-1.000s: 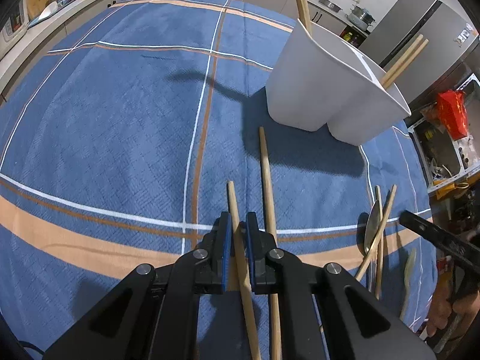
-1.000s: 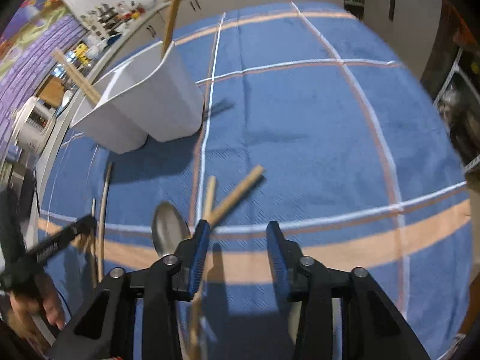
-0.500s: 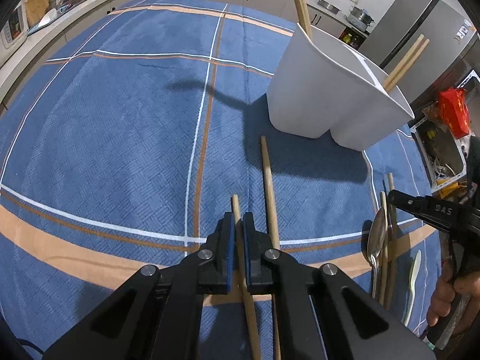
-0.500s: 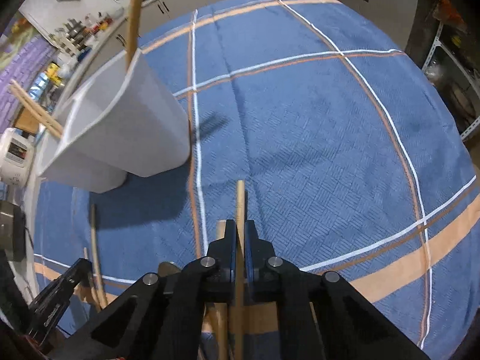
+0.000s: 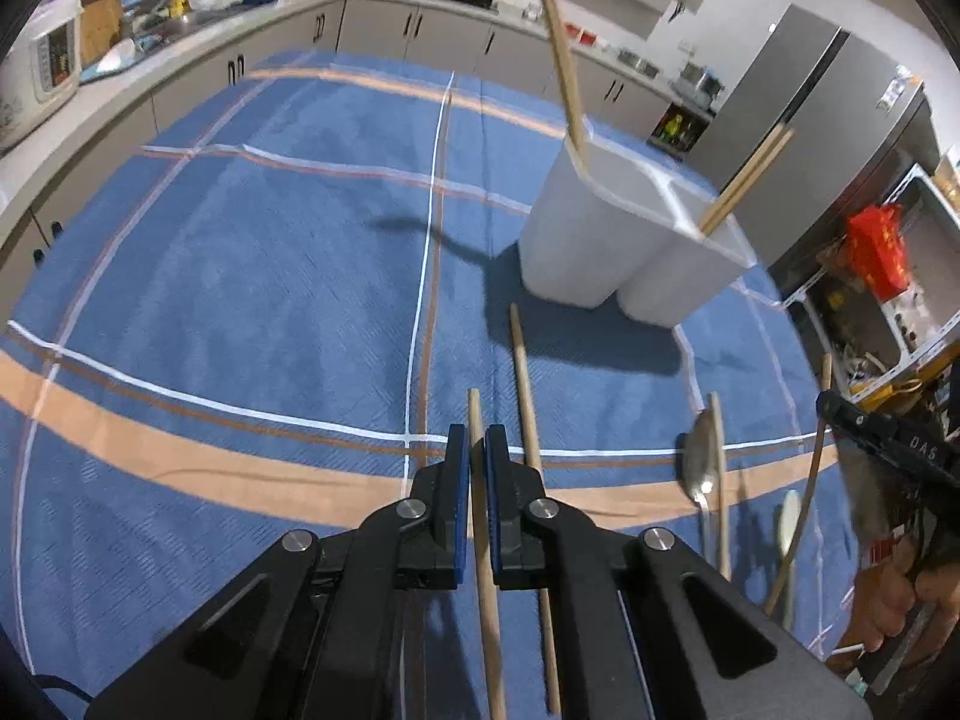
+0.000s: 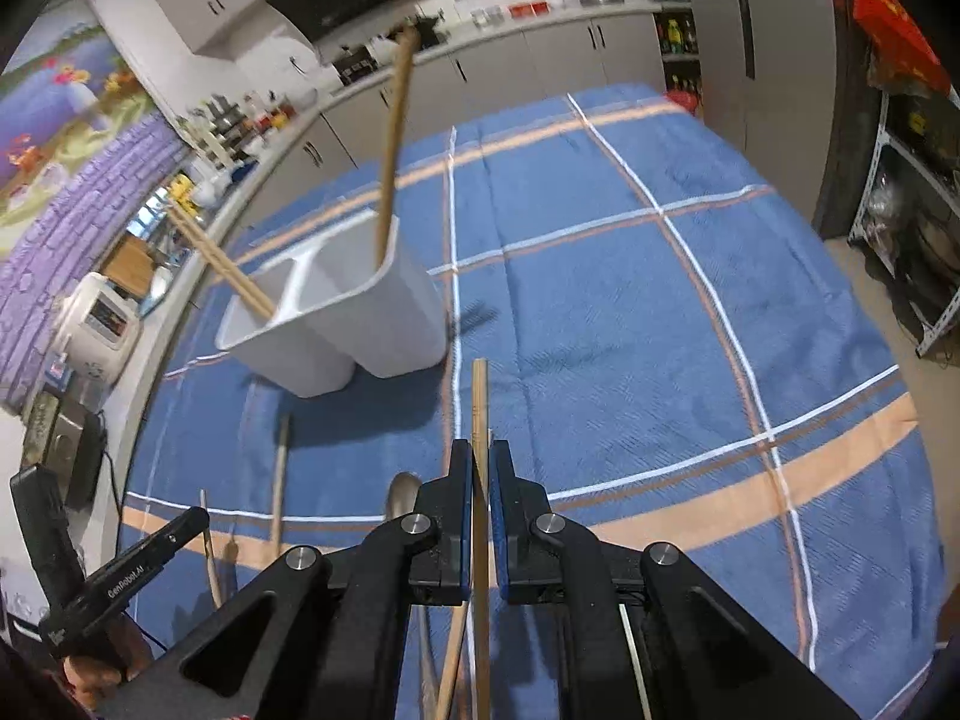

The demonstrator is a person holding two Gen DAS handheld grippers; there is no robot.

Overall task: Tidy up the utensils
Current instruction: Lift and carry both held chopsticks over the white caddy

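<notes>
A white two-compartment utensil holder (image 5: 606, 222) stands on the blue plaid cloth, also in the right wrist view (image 6: 336, 324). It holds a wooden utensil handle (image 5: 561, 54) and a pair of chopsticks (image 5: 747, 177). My left gripper (image 5: 471, 450) is shut on a wooden stick (image 5: 480, 516), lifted above the cloth. My right gripper (image 6: 478, 468) is shut on a wooden chopstick (image 6: 479, 414), raised and pointing toward the holder. A second wooden stick (image 5: 525, 396), a metal spoon (image 5: 699, 462), chopsticks (image 5: 717, 468) and a pale spoon (image 5: 787, 528) lie on the cloth.
The blue plaid cloth (image 5: 270, 276) covers the table. Kitchen counters (image 5: 180, 42) run along the far side. A grey fridge (image 5: 810, 120) and a cluttered shelf (image 5: 870, 312) stand at the right. The other hand-held gripper (image 5: 888, 450) shows at the right edge.
My right gripper closed on a chopstick and lifted it. My left gripper closed fully on its stick and rose from the cloth.
</notes>
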